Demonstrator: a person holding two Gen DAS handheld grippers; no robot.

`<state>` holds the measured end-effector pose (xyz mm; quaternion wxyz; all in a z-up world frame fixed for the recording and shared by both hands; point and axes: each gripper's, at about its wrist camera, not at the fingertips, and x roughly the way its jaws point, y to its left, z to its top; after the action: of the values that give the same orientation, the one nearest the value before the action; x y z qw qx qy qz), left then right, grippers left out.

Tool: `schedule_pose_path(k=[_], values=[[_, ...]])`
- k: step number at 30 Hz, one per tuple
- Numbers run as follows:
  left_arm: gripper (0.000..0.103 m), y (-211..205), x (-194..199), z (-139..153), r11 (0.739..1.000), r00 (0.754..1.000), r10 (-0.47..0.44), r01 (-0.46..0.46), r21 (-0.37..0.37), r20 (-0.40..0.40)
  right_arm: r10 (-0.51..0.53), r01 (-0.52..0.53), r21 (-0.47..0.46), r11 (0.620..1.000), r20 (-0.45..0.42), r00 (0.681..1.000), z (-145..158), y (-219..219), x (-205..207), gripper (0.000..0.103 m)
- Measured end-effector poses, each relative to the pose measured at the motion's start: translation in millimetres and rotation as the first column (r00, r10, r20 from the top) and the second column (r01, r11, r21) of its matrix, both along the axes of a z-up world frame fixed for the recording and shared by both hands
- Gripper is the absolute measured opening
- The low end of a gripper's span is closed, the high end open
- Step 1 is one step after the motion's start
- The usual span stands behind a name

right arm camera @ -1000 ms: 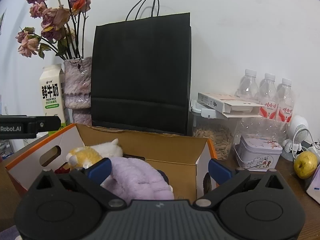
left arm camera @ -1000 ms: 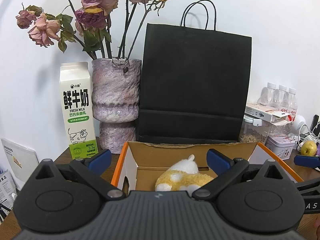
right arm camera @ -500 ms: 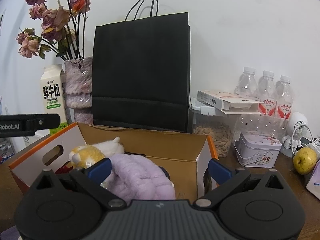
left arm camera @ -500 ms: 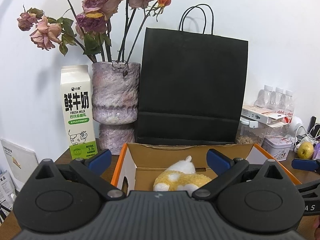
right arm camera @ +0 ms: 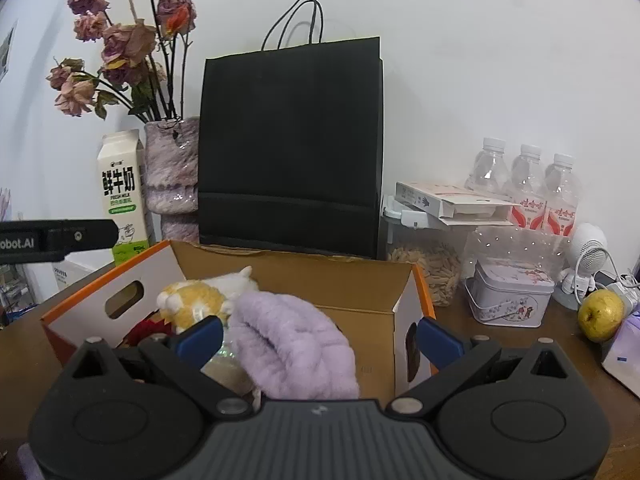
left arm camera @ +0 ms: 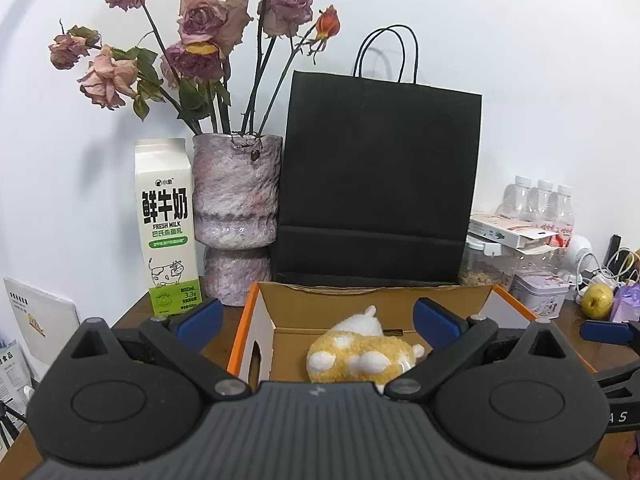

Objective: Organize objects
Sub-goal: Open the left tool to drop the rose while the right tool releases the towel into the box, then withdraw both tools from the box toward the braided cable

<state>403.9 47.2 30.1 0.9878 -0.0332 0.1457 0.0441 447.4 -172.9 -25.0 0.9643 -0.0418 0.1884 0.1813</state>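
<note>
Cardboard box [right arm camera: 280, 276] w/ orange edges sits open on the table [right arm camera: 500, 344], right in front of both grippers. Inside: a yellow-and-white plush [left arm camera: 360, 356] toward the back-left, a purple fluffy thing [right arm camera: 296, 344] piled nearer the right wrist cam, something red [right arm camera: 144, 328] down by the left wall, and a clear-ish item [right arm camera: 224, 360] under the purple one, can't tell what that is.

Left gripper [left arm camera: 318, 316] is spread wide, nothing between the blue pads, hanging over the near-left end of the box. Right gripper [right arm camera: 318, 334] also wide and empty, over the near side w/ the purple thing just ahead of it.

Behind the box: black paper bag [left arm camera: 380, 184] upright against the wall, touching or nearly touching the box's back edge. Left of it a purple vase [left arm camera: 236, 216] w/ dried roses [left arm camera: 200, 36], then a milk carton [left arm camera: 166, 228].

Right side is cluttered: clear jar of snacks [right arm camera: 428, 272] w/ a flat carton [right arm camera: 452, 200] on top, 3 water bottles [right arm camera: 528, 184] behind, a small tin [right arm camera: 512, 296], a little white fan [right arm camera: 588, 256] and a yellow-green fruit [right arm camera: 600, 314].

Box bottom is mostly hidden by the gripper bodies. Papers [left arm camera: 36, 316] at far left are cut off.
</note>
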Motion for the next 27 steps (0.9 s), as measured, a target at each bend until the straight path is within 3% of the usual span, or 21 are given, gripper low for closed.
schedule_pose_path(k=[27], values=[[0.103, -5, -93, -9, 0.999, 0.999, -0.035, 0.035, 0.001, -0.002, 0.088, -0.087, 0.022, 0.996, -0.034, 0.996, 0, -22, -100, 0.103]])
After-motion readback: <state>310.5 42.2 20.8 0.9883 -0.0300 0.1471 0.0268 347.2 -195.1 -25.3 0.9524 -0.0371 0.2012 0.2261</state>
